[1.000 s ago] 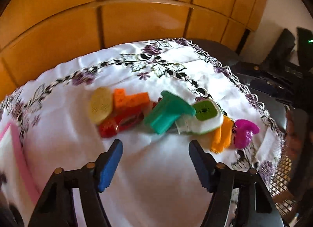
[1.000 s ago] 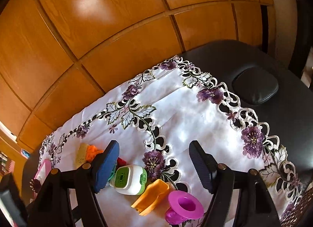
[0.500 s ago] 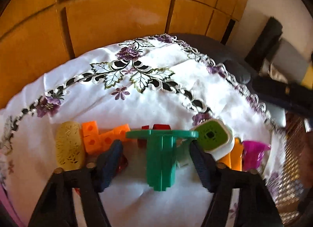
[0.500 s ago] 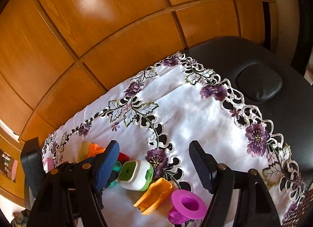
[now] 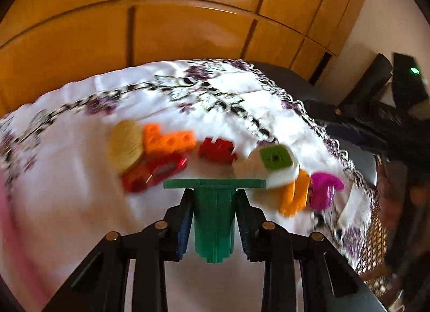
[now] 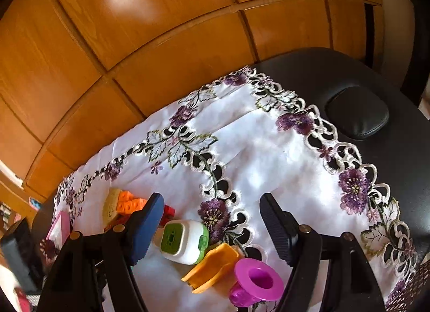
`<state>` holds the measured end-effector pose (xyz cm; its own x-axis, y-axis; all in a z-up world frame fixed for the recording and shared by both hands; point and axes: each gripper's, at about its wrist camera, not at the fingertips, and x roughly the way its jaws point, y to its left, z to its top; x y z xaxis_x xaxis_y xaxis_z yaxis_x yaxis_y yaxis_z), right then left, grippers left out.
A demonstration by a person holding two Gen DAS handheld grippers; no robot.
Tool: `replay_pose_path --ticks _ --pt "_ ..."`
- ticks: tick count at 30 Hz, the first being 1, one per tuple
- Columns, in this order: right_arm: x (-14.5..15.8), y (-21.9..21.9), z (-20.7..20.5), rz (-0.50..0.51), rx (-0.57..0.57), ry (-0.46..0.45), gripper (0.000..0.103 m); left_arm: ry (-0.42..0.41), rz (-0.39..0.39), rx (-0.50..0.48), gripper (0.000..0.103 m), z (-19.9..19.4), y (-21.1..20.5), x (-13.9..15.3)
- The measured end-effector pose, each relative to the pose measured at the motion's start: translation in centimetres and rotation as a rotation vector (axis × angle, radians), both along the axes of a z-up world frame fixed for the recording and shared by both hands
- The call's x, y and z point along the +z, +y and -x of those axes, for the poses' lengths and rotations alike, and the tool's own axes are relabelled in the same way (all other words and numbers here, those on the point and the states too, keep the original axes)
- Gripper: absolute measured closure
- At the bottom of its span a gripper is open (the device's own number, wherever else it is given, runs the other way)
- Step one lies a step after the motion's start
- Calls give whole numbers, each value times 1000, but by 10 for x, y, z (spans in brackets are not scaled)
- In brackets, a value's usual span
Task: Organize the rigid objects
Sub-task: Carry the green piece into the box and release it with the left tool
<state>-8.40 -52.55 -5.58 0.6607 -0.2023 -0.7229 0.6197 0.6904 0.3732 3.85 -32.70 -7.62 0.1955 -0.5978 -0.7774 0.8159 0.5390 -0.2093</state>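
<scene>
My left gripper [image 5: 214, 220] is shut on a green T-shaped plastic piece [image 5: 213, 217] and holds it above the white embroidered cloth [image 5: 80, 177]. Behind it lies a row of toys: a yellow oval piece [image 5: 125, 145], an orange block [image 5: 168, 138], a red car [image 5: 154, 172], a red block [image 5: 217, 150], a white-and-green box [image 5: 276, 164], an orange piece [image 5: 294, 193] and a magenta spool [image 5: 322, 191]. My right gripper [image 6: 212, 231] is open and empty above the white-and-green box [image 6: 185, 240], the orange piece [image 6: 212, 266] and the magenta spool [image 6: 254, 285].
A wooden panelled wall [image 6: 161, 29] stands behind the table. The cloth's right side ends on a black padded surface [image 6: 357, 115]. A pink-edged item [image 6: 57, 228] lies at the cloth's left end. Dark equipment [image 5: 389, 91] stands at the right.
My left gripper has closed on the green piece and lifted it off the cloth. The red block behind it is uncovered. The right gripper has stayed open and barely moved.
</scene>
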Motion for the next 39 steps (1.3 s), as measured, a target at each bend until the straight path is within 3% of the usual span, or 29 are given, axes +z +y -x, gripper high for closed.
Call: replay_pose_path --ticks 7,10,19,21,25,31,39 --pt "-12 19 -23 -46 164 61 28 -18 -84 105 72 24 54 -23" --pt "-17 32 -36 4 226 133 21 -30 -89 113 72 27 60 -30" --pt "-35 61 -76 220 401 394 21 -45 -91 119 72 29 61 -35" --pt "-42 60 -79 220 397 418 36 -41 -83 121 72 27 62 -35" --pt "-43 56 -74 198 383 376 36 -35 -66 129 72 27 63 -34" --pt "-42 57 -80 177 390 354 36 -40 42 167 72 28 85 -5" --pt "-43 55 -80 168 384 345 36 2 142 373 72 -3 153 35"
